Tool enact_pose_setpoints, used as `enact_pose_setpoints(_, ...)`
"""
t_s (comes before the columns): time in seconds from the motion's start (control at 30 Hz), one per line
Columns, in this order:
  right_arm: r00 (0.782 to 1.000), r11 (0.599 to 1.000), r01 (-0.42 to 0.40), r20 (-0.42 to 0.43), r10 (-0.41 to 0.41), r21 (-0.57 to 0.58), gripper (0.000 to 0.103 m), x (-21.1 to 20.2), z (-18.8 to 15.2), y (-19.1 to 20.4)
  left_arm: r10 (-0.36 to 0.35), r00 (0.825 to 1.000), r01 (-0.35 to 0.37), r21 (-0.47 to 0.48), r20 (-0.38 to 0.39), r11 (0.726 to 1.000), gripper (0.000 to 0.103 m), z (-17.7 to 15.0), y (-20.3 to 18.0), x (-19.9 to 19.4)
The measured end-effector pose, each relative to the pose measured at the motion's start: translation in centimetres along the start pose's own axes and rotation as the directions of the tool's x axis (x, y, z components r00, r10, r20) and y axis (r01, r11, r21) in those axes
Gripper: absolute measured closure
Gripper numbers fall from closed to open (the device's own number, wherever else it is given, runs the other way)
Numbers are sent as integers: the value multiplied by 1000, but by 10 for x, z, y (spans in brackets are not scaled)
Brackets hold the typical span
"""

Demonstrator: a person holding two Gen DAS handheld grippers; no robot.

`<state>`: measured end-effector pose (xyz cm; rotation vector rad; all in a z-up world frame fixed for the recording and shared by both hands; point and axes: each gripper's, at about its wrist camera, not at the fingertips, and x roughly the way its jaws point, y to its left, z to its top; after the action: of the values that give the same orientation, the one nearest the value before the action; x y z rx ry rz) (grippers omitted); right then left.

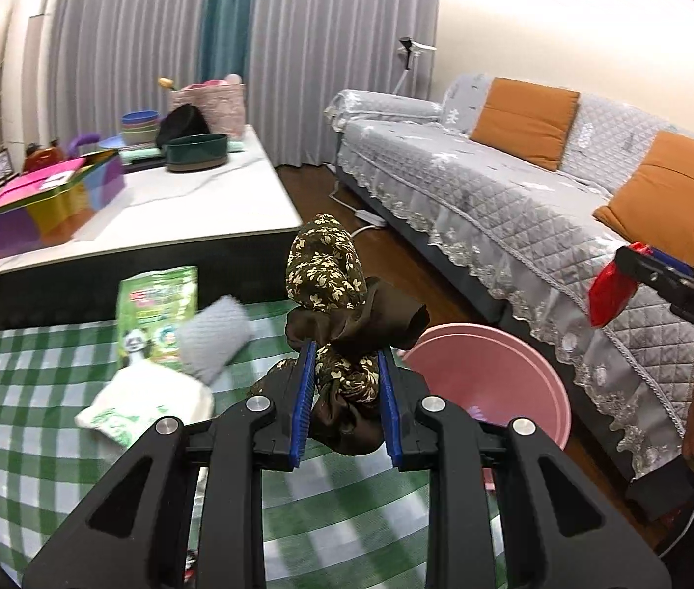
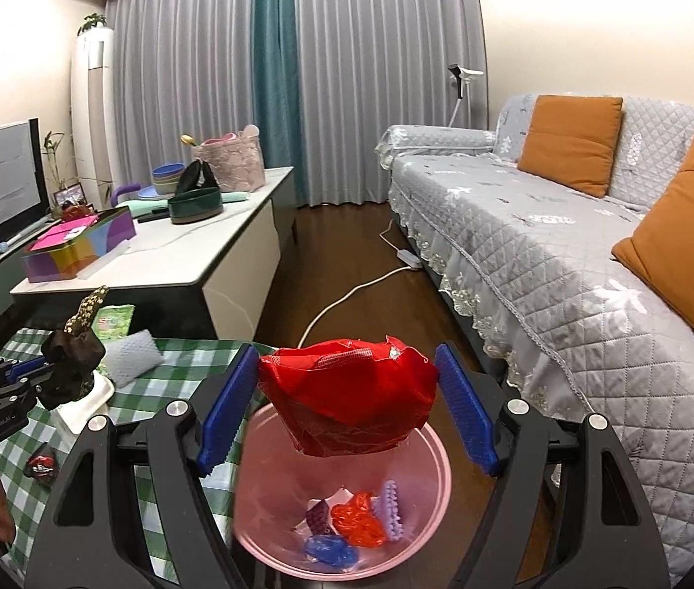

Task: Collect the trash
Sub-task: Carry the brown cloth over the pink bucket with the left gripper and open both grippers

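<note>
My left gripper [image 1: 347,363] is shut on a brown floral cloth [image 1: 332,275] and holds it above the green checked tablecloth [image 1: 27,392], just left of the pink bin [image 1: 509,373]. My right gripper [image 2: 347,392] stands open directly over the pink bin [image 2: 268,530]. A red wrapper [image 2: 351,402] sits between its blue pads [image 2: 229,402] with gaps at both sides. The bin holds several small red, purple and blue pieces [image 2: 356,525]. The right gripper with the red wrapper [image 1: 609,289] also shows in the left wrist view.
On the checked cloth lie a green packet [image 1: 157,304], a grey sponge [image 1: 214,338], a white packet [image 1: 140,407] and a small dark wrapper [image 2: 42,466]. A white coffee table [image 1: 189,206] stands behind, a grey sofa [image 2: 568,255] to the right, a cable [image 2: 347,294] on the floor.
</note>
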<state>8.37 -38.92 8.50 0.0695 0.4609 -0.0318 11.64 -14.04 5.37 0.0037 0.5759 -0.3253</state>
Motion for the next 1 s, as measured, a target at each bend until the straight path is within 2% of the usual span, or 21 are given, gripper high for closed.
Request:
enact_pose_setpoints(0.43, 998, 1000, 22, -60, -21, 21, 30, 26, -9, -14, -145, 989, 146, 22, -32, 989, 79, 23, -56, 52)
enact_pose_setpoints(0.7, 995, 999, 33, -90, -30, 26, 30, 41, -15, -19, -189, 979, 192, 27, -74, 981, 78, 31, -74, 94)
enact_pose_setpoints(1.0, 992, 999, 33, -121, -28, 42, 30, 53, -23, -26, -235, 966, 240, 40, -109, 970, 77, 28, -86, 111)
